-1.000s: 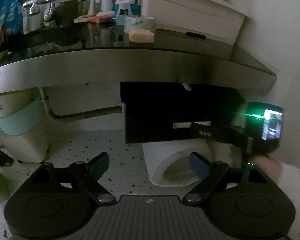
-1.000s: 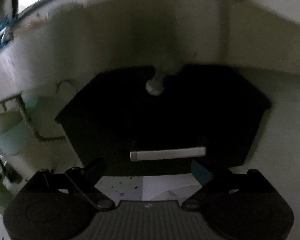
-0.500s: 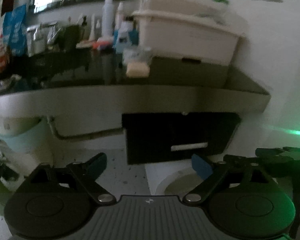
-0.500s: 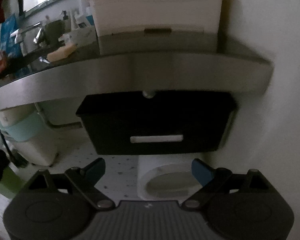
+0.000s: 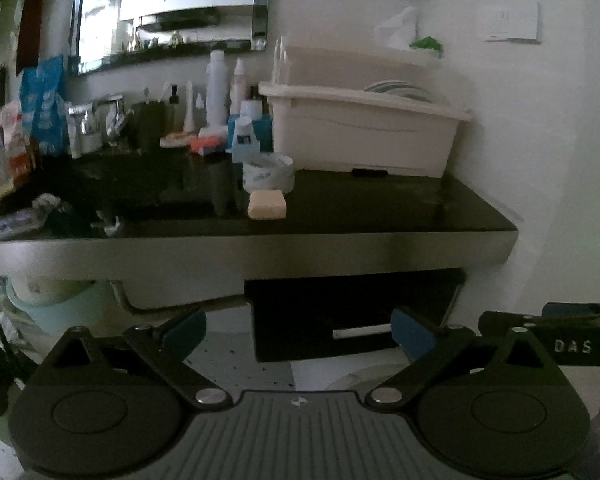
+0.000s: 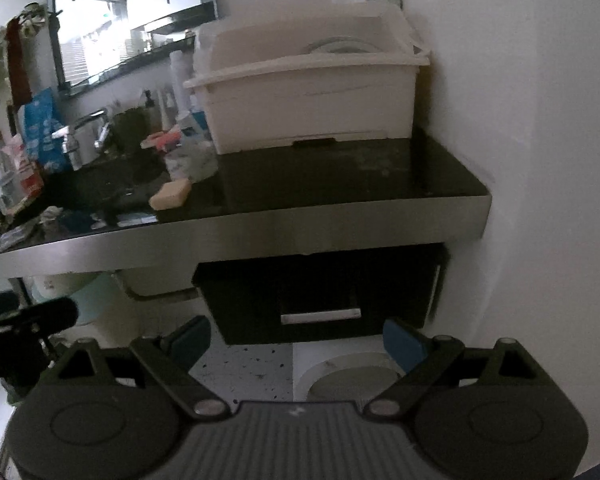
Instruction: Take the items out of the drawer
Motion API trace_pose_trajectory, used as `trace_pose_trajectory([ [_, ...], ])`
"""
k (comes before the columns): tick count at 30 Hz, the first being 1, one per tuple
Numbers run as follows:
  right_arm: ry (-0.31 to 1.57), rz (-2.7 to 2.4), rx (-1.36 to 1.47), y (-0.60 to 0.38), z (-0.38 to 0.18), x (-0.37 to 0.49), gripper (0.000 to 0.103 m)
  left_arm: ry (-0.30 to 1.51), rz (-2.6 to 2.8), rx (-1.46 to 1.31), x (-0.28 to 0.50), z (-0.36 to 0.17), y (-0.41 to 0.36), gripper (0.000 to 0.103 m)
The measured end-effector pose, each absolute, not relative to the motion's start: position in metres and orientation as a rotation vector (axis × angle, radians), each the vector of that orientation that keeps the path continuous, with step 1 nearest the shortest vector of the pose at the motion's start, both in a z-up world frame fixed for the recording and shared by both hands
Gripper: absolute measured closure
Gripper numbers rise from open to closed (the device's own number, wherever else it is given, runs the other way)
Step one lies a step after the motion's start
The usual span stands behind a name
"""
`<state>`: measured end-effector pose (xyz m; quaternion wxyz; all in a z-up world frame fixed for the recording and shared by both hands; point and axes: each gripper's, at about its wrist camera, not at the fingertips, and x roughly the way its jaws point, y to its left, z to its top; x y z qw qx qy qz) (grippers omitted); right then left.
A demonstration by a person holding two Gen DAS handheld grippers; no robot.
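Left gripper (image 5: 298, 330): jaws spread wide, nothing between the blue pads (image 5: 186, 330). It is held back from the bench (image 5: 340, 240), aimed at the bench front and the space beneath it.

Right gripper (image 6: 296, 340): jaws likewise spread wide and empty, blue pads (image 6: 400, 344) showing on both fingers. It too stands off from the bench. Part of the right unit, marked "DAS", shows at the right edge of the left wrist view.

Drawer (image 6: 320, 296): a black unit mounted under the right end of the bench, against the white wall (image 6: 540, 160). It has a pale bar handle (image 6: 320, 315) set horizontally low on its front. The front appears shut; no contents are visible. Neither gripper touches the drawer or its handle. In the left wrist view the same drawer (image 5: 352, 312) lies between the two fingers, its handle (image 5: 360, 333) just beside the right pad in the picture.

Bench top: dark and glossy, with a metal front edge. A cream dish rack (image 5: 360, 132) sits at the right end, plates standing in it. A bar of soap (image 5: 267, 205) lies near the middle front, with a roll of tape (image 5: 268, 172) just behind it. Bottles and tubes (image 5: 220, 92) stand further back. A tap (image 6: 84, 132) is at the left. A mirror (image 5: 172, 8) hangs on the wall above.

Below the bench: a flexible drain pipe (image 6: 156, 294) runs left of the drawer. A white round vessel (image 6: 348, 372) stands on the speckled floor (image 6: 244, 368) under the drawer.
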<state>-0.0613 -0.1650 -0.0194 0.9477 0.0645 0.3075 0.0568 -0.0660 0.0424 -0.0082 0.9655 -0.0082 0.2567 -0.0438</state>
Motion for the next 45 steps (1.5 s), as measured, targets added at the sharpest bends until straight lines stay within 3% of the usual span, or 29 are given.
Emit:
trace_pose_trajectory([
  [10,0.600,0.092,0.100,-0.160,0.005,-0.079,0.010,0.585,-0.017,0.118,-0.060,-0.014,0.025,0.003],
  [45,0.595,0.037,0.060,-0.132,0.020,-0.114,0.010,0.630,-0.006,0.033,-0.084,0.009,0.029,0.003],
])
